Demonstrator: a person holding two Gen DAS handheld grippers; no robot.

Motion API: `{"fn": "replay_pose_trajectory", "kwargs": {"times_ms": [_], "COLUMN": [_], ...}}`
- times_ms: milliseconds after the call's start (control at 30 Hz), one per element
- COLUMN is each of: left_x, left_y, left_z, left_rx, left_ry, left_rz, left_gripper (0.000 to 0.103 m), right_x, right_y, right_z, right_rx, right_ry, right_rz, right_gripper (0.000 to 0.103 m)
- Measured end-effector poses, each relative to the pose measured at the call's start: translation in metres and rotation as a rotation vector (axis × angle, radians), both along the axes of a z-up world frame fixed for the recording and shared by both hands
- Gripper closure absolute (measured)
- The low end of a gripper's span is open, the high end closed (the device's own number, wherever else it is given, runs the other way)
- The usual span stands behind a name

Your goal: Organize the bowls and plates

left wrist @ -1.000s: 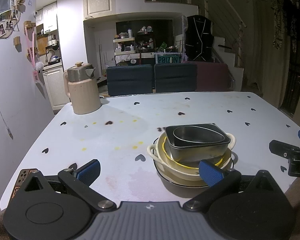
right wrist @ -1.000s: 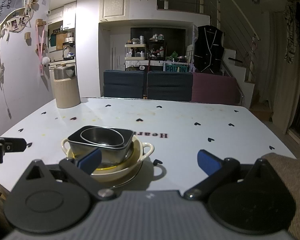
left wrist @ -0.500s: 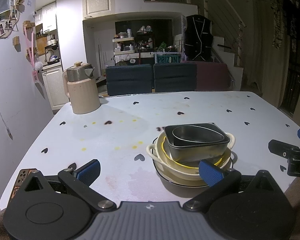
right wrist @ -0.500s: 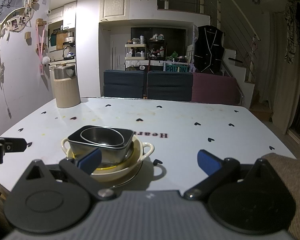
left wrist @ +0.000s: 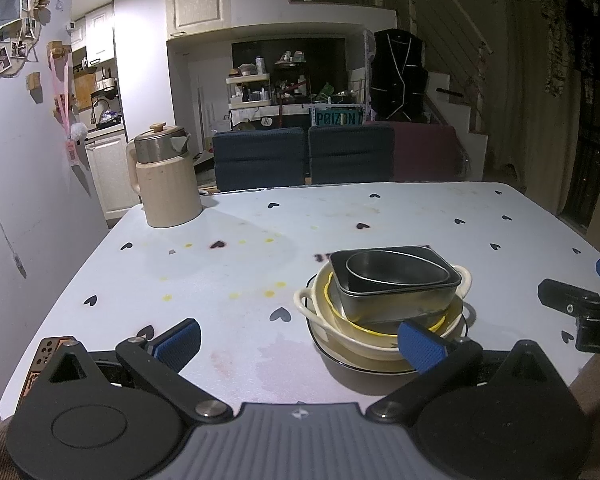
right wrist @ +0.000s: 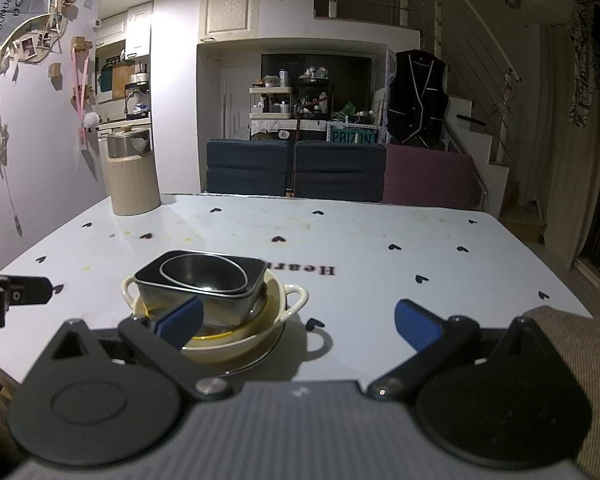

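L claw (left wrist: pixel 300 340) and R claw (right wrist: pixel 298 320) both released, nothing gripped. Nested dish stack (left wrist: pixel 384 304) on bench (left wrist: pixel 240 272) at L claw's 1 o'clock. Kettle (left wrist: pixel 166 182) at 11.

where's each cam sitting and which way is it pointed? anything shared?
Left wrist: on the left gripper, looking across the table; dish stack right of centre, right gripper at the edge.
Right wrist: on the right gripper, same heading; stack left, left gripper at the edge.
Shared: stack, jug, chairs.
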State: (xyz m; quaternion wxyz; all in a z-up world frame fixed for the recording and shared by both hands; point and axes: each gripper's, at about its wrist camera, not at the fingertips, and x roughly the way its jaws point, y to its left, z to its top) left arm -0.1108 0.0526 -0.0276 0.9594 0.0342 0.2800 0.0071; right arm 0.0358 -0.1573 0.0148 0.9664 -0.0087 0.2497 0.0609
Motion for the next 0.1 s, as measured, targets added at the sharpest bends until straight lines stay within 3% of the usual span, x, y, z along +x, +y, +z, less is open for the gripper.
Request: {"fn": "replay_pose_trajectory", "kwargs": {"times_ms": [100], "left_x": [0.0010], "left_y": [0.0006], "left_z": [0.0002], "left_rx": [-0.001], "left_ry": [0.003], "left_rz": [0.004], "left_gripper": [0.000], "right_x": [-0.0002], "right_y": [0.0004], "right_z": [-0.0001], "right_rx": [0.000], "right_ry": [0.000], "right_rz": [-0.001], "right_gripper": [0.000]}}
